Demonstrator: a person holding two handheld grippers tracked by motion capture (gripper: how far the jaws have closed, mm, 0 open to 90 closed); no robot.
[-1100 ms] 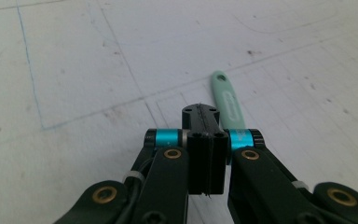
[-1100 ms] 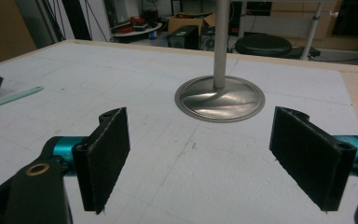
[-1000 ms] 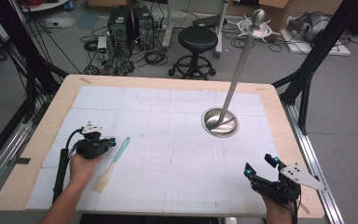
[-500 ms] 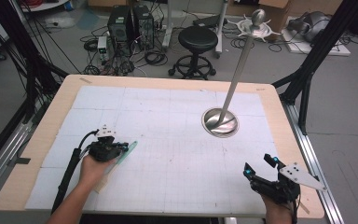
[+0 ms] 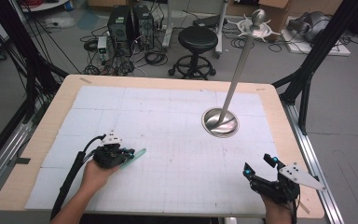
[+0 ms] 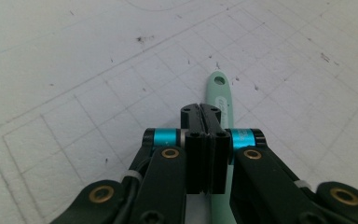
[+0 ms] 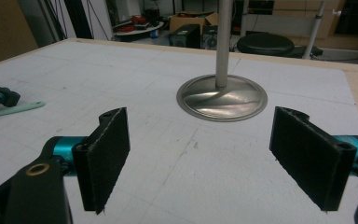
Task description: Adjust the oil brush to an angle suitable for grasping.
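The left gripper [image 6: 208, 116], jaws pressed together over the light, stiff green brush [image 6: 220, 100], should pinch its thin handle, far from the metal stand [image 5: 220, 122].

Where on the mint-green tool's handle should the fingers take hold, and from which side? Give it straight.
Take the mint-green handle at mid-length, behind its holed end. Come straight down from above, with the fingers across its two narrow edges. It is a slim, flat strip lying along the white mat, so probably only its edges offer a pinch.
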